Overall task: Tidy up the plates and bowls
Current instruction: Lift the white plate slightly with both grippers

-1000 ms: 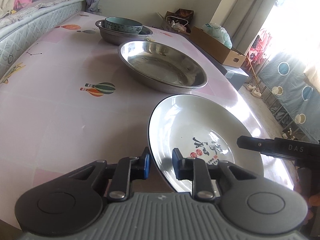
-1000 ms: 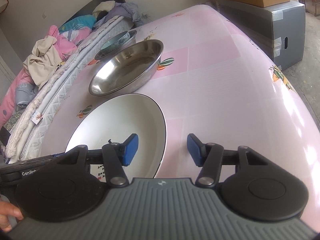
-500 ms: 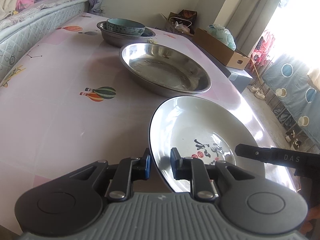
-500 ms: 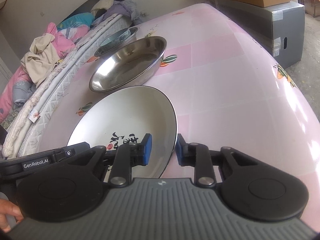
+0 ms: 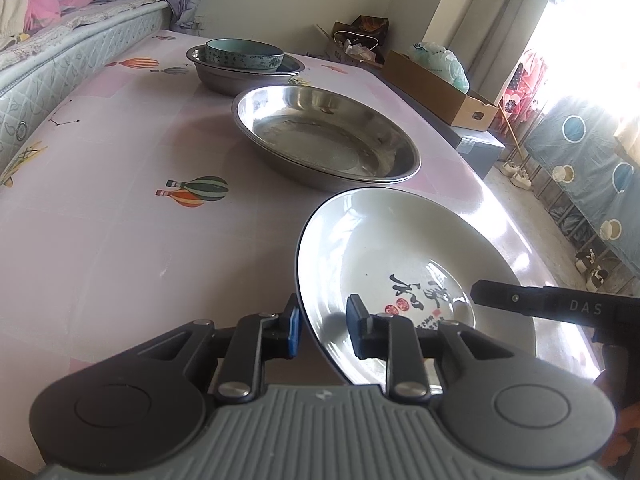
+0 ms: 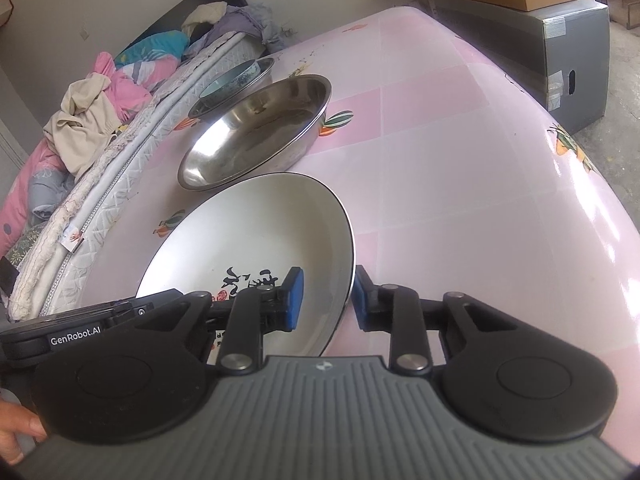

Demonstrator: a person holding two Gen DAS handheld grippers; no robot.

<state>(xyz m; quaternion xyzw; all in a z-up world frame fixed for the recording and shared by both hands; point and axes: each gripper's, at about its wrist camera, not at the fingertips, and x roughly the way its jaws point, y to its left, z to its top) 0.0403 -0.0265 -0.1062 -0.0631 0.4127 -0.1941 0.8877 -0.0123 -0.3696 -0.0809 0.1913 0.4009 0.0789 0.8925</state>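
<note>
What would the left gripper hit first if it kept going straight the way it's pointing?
The white plate: its rim already sits between the left gripper jaws. Beyond the plate, the big steel pan looks next in line, though depth is hard to judge.

Left gripper (image 5: 323, 326) and right gripper (image 6: 329, 298), both angled downward, jaws narrowly parted

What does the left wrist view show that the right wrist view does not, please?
Only the left wrist view shows the curtained window, the shoes on the floor and the left gripper astride the plate's left rim. Only the right wrist view shows the right gripper astride its right rim. Both show the white plate, the steel basin and the blue bowl.
</note>
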